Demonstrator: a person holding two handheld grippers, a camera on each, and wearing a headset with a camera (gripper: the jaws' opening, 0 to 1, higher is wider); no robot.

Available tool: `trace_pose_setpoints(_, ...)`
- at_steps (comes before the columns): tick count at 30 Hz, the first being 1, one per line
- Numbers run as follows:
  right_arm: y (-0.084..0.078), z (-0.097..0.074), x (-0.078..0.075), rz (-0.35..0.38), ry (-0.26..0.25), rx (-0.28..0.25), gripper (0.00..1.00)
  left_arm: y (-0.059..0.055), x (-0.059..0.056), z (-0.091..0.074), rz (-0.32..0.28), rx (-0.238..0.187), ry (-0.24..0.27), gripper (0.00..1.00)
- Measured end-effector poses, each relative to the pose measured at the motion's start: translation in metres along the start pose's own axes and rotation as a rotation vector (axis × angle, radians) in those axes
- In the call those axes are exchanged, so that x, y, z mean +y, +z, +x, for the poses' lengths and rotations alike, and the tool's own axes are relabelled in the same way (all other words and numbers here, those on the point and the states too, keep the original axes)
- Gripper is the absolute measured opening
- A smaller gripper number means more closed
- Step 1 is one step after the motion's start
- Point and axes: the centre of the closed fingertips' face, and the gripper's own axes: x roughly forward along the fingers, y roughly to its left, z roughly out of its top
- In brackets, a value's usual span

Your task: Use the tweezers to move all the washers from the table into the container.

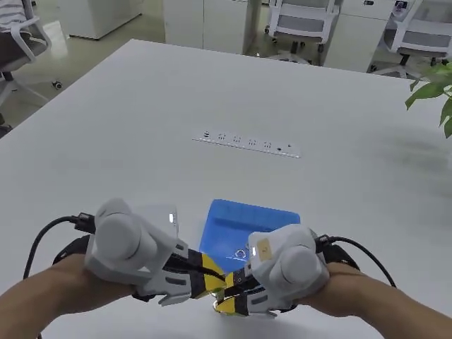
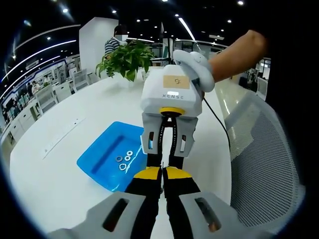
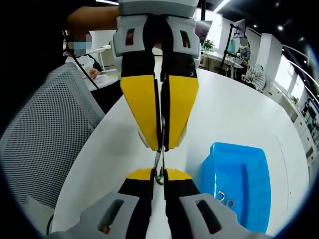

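Low in the head view my two grippers meet tip to tip over the table's near edge. The left gripper (image 1: 214, 275) comes from the left, the right gripper (image 1: 231, 291) from the right. Thin metal tweezers (image 3: 159, 158) run between them. In the right gripper view my right gripper (image 3: 158, 175) is shut on one end, and the left gripper's yellow fingers (image 3: 139, 104) are closed on the other. The blue container (image 1: 247, 220) lies just beyond the grippers. Three washers (image 2: 124, 160) rest inside it, seen from the left gripper (image 2: 162, 173).
A white power strip (image 1: 247, 141) lies flat mid-table beyond the container. Office chairs (image 1: 304, 21) stand past the far edge and a potted plant (image 1: 434, 88) is at the right. A mesh chair (image 2: 269, 164) sits close behind the near edge.
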Motion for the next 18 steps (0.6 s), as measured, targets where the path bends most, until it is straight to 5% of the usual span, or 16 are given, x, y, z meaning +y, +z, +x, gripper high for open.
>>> trace_pose_setpoints(18,-0.0030,-0.0041,0.0015,-0.014,0.011,0.015,0.07,-0.0019,-0.0003,-0.0007,-0.020,0.012,-0.002,0.14)
